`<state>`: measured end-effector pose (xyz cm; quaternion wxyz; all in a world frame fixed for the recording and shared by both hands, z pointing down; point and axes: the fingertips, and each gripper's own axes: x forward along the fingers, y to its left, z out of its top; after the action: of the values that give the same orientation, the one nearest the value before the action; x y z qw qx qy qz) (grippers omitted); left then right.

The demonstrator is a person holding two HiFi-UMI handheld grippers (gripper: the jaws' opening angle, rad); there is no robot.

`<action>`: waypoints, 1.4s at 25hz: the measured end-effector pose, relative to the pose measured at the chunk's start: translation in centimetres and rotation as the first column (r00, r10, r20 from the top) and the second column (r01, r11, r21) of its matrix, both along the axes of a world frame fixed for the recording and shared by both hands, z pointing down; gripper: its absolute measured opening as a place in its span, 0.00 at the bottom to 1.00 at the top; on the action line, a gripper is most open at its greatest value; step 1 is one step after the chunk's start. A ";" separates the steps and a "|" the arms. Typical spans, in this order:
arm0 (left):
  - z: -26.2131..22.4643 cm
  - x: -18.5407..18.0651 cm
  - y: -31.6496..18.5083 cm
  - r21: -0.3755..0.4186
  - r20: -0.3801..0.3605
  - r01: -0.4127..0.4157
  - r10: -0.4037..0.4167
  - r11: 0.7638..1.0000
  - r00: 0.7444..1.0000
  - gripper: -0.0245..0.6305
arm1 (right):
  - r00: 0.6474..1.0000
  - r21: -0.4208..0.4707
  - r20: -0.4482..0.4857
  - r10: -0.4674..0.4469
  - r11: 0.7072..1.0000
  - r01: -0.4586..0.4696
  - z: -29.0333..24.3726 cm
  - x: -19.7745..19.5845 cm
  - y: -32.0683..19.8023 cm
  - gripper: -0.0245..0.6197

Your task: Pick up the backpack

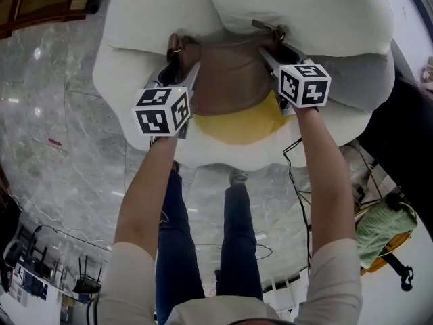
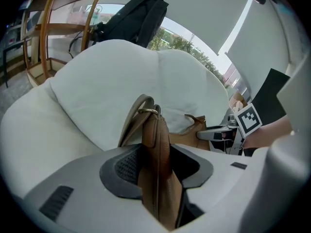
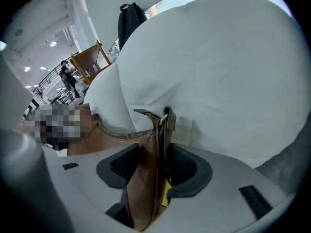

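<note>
Evidently the person has gone for a two-ended hold. The brown leather backpack [image 1: 230, 80] lies across the seat of a puffy white armchair [image 1: 304, 12], tucked against the back cushions and partly over a yellow cushion [image 1: 240, 126], and each tong has taken one upper corner of it. The left gripper [image 2: 156, 171] is clamped on a fold of leather just below a brass ring [image 2: 147, 111] where a strap joins, and the hide fills the gap between its dark pads. The right gripper [image 3: 154, 171] is pinched on the opposite end in the same way, just beneath its own strap loop [image 3: 165, 119]. The choice of spots looks deliberate. The bag is soft and slouchy, so a single grip would probably let it fold and swing, while two grips near the strap anchors spread the load over the stiffer, stitched parts, which are also thin enough to fit between the jaws. Both tongs slant downward from above with the arms stretched forward, a stance that would let the bag come straight up and off the seat. It appears to rest on the cushions, so the lift itself seems not yet made. A black bag [image 2: 133, 18] sits behind the chair's back, well apart from either gripper and seemingly no part of this hold.
</note>
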<state>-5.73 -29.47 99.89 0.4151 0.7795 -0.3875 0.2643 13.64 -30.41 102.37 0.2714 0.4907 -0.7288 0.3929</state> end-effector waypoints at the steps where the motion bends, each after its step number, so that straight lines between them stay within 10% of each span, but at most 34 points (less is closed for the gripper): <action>1: 0.0 0.0 0.1 -0.004 -0.004 0.000 0.000 1.000 1.000 0.32 | 1.000 0.006 -0.003 0.006 1.000 -0.006 -0.1 0.0 0.1 0.36; 14: -2.7 0.4 2.0 0.016 -0.026 -0.062 0.062 0.998 0.998 0.22 | 0.992 0.081 -0.017 0.124 0.989 -0.122 -4.6 0.3 3.0 0.29; 35: -17.4 2.0 1.7 0.284 -0.021 -0.139 0.151 0.949 0.988 0.20 | 0.969 0.402 -0.090 0.230 0.898 -0.176 -22.5 1.6 6.1 0.28</action>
<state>-3.73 -27.77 82.53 0.2875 0.8624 -0.3539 0.2198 15.21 -24.30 79.87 0.1741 0.6339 -0.7171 0.2314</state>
